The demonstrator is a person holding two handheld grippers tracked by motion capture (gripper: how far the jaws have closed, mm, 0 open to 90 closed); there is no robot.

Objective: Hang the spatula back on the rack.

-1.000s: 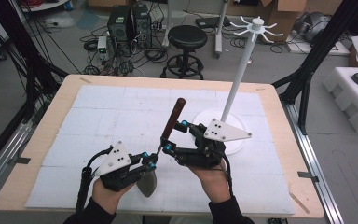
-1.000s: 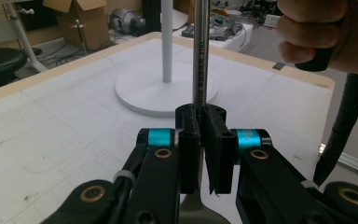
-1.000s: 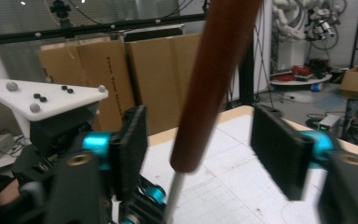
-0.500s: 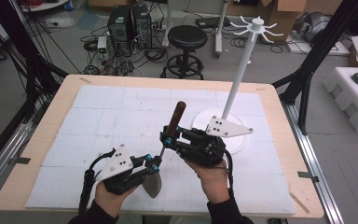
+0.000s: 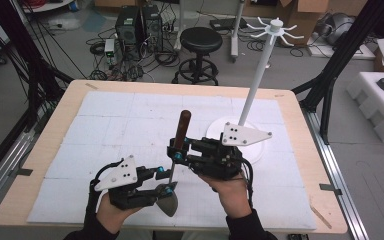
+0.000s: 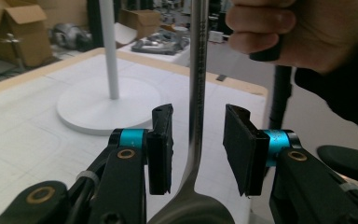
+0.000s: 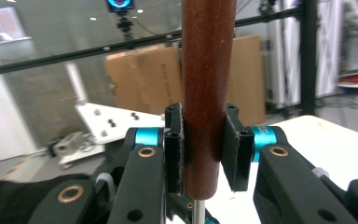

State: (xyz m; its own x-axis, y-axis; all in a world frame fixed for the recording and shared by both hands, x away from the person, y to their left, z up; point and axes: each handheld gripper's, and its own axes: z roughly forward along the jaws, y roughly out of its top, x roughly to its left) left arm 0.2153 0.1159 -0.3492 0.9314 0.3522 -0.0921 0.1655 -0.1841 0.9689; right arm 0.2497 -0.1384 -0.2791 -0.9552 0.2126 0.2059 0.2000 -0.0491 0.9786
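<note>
Wooden ladle handle [image 7: 206, 93] stands clenched in right tool [image 7: 205, 154]; left tool [image 6: 198, 149], just opening, straddles its shaft untouched.

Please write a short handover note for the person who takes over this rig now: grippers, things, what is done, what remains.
Right gripper: shut on the wooden handle of the ladle, held upright.
Left gripper: jaws have just been opening; the metal stem stands between the pads, not pressed.
Ladle bowl is low, at the left gripper.
Done: ladle passed to the right gripper.
Left: probably hanging it on the white rack.
</note>
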